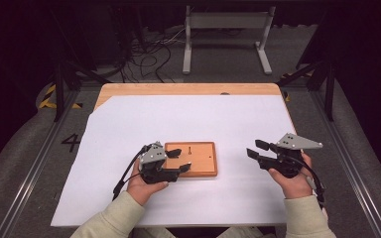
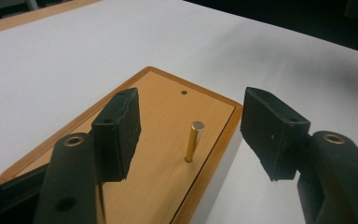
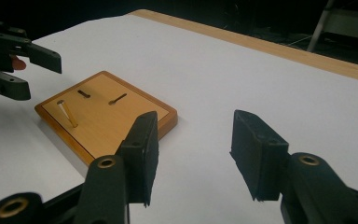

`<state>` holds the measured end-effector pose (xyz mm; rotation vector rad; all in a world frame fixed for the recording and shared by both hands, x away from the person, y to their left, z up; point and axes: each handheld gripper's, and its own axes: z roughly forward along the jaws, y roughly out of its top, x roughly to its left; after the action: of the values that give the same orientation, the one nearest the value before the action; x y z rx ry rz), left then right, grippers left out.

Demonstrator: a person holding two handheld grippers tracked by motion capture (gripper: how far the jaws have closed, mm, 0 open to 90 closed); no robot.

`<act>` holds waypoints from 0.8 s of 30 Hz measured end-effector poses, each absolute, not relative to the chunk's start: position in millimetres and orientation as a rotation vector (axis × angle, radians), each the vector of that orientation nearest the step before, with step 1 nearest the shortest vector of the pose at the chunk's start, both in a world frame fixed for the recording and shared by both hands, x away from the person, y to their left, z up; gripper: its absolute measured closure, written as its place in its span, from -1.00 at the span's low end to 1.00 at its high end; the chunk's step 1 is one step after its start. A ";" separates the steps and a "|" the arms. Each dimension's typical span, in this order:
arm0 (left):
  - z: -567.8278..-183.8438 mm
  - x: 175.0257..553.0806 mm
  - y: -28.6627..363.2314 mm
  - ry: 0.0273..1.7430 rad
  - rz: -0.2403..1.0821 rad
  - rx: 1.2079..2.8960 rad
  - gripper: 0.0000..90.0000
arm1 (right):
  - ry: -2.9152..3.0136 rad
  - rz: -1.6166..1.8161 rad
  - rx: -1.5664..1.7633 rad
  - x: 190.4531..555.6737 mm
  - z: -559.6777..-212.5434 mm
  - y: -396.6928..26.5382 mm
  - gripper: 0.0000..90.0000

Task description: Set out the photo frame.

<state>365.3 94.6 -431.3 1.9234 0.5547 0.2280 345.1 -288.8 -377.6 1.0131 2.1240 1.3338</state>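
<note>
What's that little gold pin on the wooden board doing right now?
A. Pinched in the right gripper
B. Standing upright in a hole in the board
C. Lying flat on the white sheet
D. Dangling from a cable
B: the gold pin stands upright in the wooden board, with the left gripper open around it and not touching it.

A brass-coloured pin (image 2: 194,141) stands in an orange-brown wooden board (image 2: 163,186) on a white sheet (image 1: 178,119).

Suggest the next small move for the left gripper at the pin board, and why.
Probably back the left gripper straight off the wooden board. Its jaws stand open on either side of the brass pin without touching it, and the pin stands upright in its hole, so it looks already seated; a sideways pull could knock it.
</note>
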 end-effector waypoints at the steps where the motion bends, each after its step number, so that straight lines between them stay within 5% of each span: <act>1: -432.3 365.7 92.7 0.552 0.220 1.928 -0.14 | 2.124 1.334 1.013 345.1 -377.6 -288.8 0.16; 11: -446.6 374.2 83.5 0.593 0.161 1.982 0.09 | 2.126 1.369 1.031 343.6 -381.4 -291.1 0.34; 24: -454.8 380.4 78.8 0.576 0.137 2.064 0.61 | 2.142 1.393 1.051 346.5 -388.6 -291.0 0.27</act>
<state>380.4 78.8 -454.8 2.0642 0.5762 0.1366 346.5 -291.0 -388.6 1.0513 2.1422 1.3934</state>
